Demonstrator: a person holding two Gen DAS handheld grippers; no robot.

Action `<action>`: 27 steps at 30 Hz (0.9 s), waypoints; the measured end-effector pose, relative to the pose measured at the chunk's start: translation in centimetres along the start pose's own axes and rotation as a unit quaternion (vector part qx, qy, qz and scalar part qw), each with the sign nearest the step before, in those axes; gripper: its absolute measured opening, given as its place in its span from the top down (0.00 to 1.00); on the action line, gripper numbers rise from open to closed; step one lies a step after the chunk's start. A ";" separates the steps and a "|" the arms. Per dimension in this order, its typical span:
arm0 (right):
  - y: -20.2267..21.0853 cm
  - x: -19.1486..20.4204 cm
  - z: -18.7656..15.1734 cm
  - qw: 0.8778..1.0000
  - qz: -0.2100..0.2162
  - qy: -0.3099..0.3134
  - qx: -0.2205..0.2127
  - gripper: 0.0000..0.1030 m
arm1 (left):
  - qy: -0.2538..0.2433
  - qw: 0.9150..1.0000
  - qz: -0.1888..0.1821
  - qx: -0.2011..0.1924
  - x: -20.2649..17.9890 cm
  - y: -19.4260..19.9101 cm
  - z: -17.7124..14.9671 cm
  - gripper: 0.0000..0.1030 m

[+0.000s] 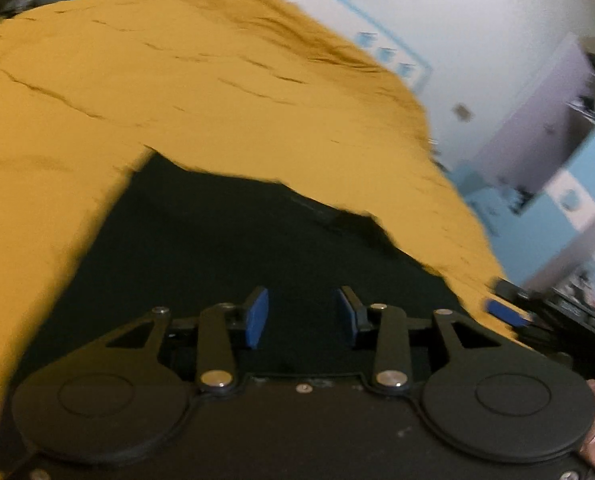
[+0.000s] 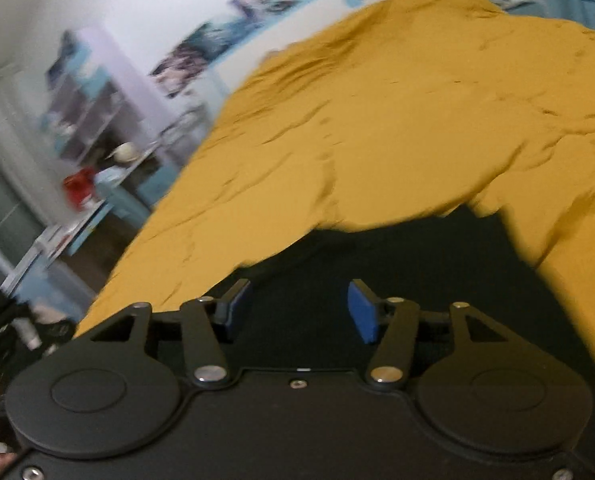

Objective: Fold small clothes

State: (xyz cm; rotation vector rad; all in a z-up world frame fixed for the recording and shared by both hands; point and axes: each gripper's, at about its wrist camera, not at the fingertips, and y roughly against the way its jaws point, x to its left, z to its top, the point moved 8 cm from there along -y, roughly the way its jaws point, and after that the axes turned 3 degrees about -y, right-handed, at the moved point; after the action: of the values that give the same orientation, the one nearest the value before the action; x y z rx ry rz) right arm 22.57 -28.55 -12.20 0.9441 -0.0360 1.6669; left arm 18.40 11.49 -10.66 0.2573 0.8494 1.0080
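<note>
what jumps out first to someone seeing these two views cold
The mustard bedspread fills most of both views, wrinkled, running back to the pale wall. On its near part lies a black garment, spread flat. Both blue-padded grippers, left gripper and right gripper, hover over it with jaws apart and nothing between them.

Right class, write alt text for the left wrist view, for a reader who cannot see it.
A black garment lies on a mustard-yellow bedspread, seen from just behind the left gripper, whose blue-padded jaws stand open above the cloth with nothing between them. The picture is motion-blurred; a blue tip of the right gripper shows at the right edge.
</note>
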 end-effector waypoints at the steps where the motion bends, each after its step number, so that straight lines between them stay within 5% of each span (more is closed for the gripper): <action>1: 0.5 1.2 -1.5 1.000 0.009 -0.001 0.001 0.47 | -0.009 1.000 -0.009 0.001 -1.2 0.3 -1.4 0.62; 6: 0.8 4.5 -8.9 0.999 0.028 -0.014 0.045 0.47 | -0.011 1.000 -0.011 0.025 -3.7 0.5 -6.9 0.62; 11: 0.2 4.2 -12.7 0.998 0.010 -0.009 0.066 0.47 | -0.008 0.999 0.004 0.037 -2.2 0.7 -9.2 0.58; 16: 2.5 1.0 -11.7 0.999 -0.037 -0.007 0.037 0.48 | 0.019 0.999 0.042 0.008 1.3 3.7 -8.2 0.58; 21: 8.0 -7.0 -8.7 0.991 -0.124 -0.045 -0.022 0.49 | 0.088 0.991 0.088 -0.040 8.2 9.7 -8.0 0.58; 27: 11.8 -13.3 -8.1 0.984 -0.121 -0.121 -0.053 0.58 | 0.131 0.984 0.097 -0.065 11.8 12.5 -8.5 0.58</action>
State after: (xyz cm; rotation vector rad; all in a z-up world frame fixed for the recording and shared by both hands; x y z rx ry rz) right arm 8.43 -39.31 -20.29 1.0240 -0.1657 1.3087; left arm 7.32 26.40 -15.33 0.0973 1.0043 1.2944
